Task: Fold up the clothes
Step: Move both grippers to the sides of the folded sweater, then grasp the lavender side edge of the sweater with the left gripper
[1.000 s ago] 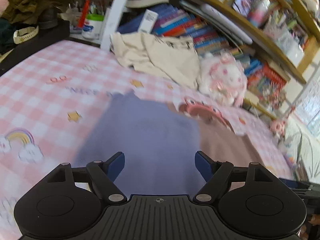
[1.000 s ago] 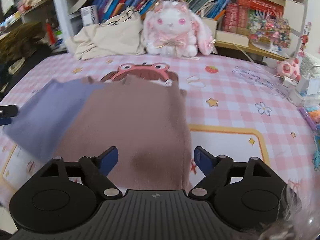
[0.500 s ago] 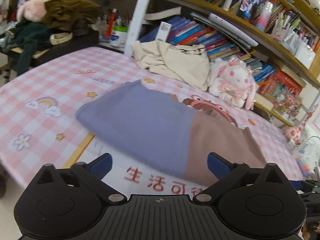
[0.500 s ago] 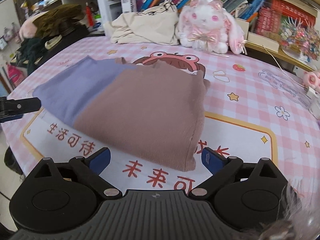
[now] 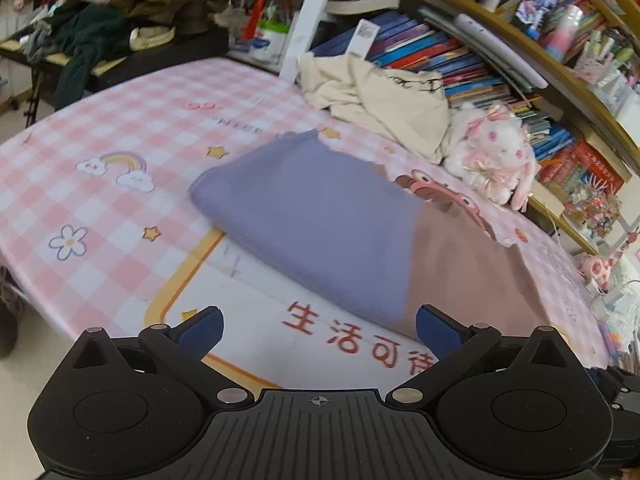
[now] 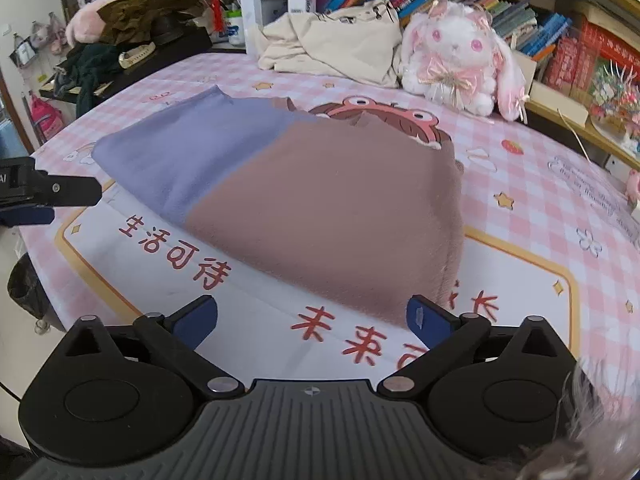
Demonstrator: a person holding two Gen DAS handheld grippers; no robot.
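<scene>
Folded garment [image 6: 304, 200], lilac half and brown half, lying flat mid-cloth [image 5: 120, 128], near edge just short of the red lettering. Bare cloth along the front and to the far right; beige clothes [image 6: 340, 48] and plush rabbit [image 6: 460, 60] crowding the back edge by the bookshelf [image 5: 500, 40].

Left gripper [image 5: 318, 330] spread wide, empty, touching nothing. Right gripper [image 6: 312, 320] opening, nearly full width, nothing between the jaws, right pad just beside the garment's brown corner.

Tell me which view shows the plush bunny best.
The right wrist view: the plush bunny sits near, sharp and facing the camera beside the beige garment. The left wrist view shows it smaller, side-on, at the frame's distorted edge.
</scene>
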